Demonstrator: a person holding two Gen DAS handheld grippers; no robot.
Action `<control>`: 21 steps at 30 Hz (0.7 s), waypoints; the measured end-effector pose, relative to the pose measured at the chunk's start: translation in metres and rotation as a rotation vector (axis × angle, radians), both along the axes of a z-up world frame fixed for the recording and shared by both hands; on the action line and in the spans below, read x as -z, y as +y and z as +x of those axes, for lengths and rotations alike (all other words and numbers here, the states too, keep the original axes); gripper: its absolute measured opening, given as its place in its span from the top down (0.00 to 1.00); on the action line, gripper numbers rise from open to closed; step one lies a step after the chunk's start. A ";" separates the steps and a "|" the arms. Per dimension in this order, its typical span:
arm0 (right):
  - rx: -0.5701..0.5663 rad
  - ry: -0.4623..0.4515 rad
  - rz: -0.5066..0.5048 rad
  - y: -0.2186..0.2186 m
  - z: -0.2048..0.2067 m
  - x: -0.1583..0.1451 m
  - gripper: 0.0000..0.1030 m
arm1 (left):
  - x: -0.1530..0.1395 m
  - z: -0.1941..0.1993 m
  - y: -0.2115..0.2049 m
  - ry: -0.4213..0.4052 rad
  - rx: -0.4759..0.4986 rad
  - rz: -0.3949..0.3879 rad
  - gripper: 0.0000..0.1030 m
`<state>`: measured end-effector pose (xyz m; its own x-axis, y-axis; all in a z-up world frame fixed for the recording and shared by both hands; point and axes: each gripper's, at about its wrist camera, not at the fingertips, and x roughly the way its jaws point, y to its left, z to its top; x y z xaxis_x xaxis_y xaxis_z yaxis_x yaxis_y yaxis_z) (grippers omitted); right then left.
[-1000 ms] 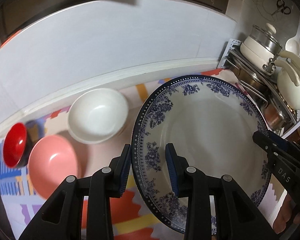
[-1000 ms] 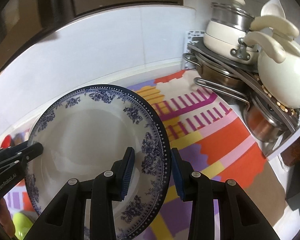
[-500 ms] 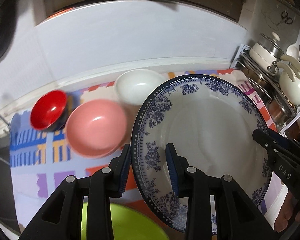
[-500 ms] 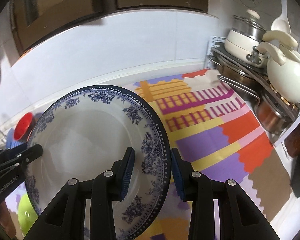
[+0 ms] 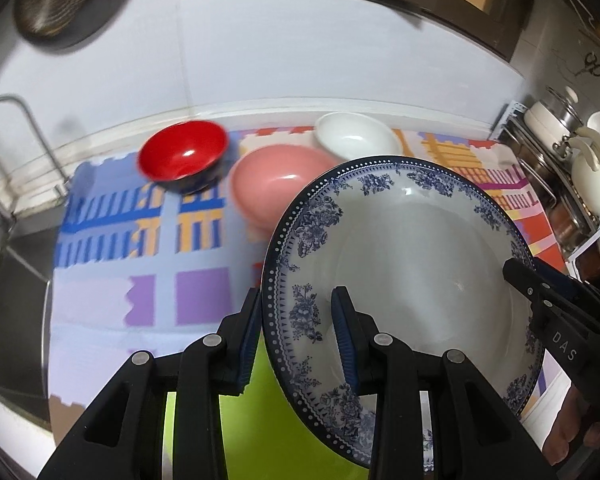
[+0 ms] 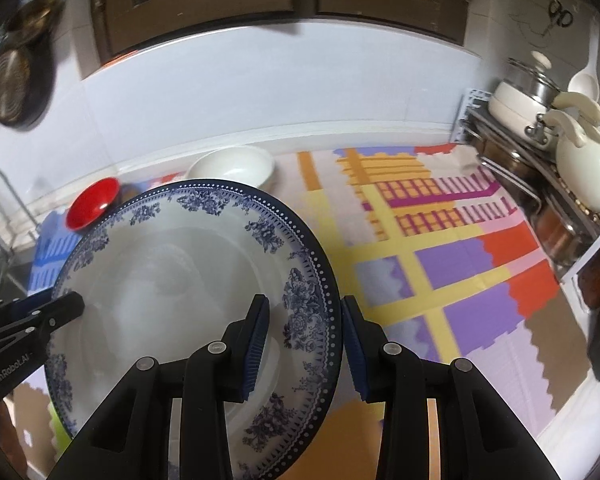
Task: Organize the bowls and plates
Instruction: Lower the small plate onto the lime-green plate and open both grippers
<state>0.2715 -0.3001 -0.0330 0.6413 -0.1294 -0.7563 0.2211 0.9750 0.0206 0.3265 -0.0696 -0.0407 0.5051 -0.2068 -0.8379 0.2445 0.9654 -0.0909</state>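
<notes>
While both tongs, left (image 5: 296,334) and right (image 6: 302,340), are staying clamped on opposite rims of the plate (image 5: 412,264), it is travelling sideways, now overlapping the pink bowl (image 5: 272,184), likely toward stacking.

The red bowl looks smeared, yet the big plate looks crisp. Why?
Left wrist view: the glossy red bowl and patterned mat are motion-blurred, while the blue-and-white floral plate stays sharp, probably moving with the camera. Right wrist view: likewise, with fisheye-curved walls.
</notes>
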 end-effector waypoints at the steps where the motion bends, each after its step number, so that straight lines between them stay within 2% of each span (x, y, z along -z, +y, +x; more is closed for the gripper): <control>1: -0.008 0.001 0.000 0.005 -0.001 0.001 0.64 | 0.001 -0.003 0.008 0.004 -0.012 0.003 0.66; 9: -0.091 0.028 0.003 0.055 -0.010 0.008 0.64 | 0.007 -0.028 0.054 0.020 -0.065 0.014 0.65; 21: -0.181 0.102 -0.005 0.102 -0.017 0.028 0.64 | 0.038 -0.050 0.095 0.113 -0.122 0.032 0.65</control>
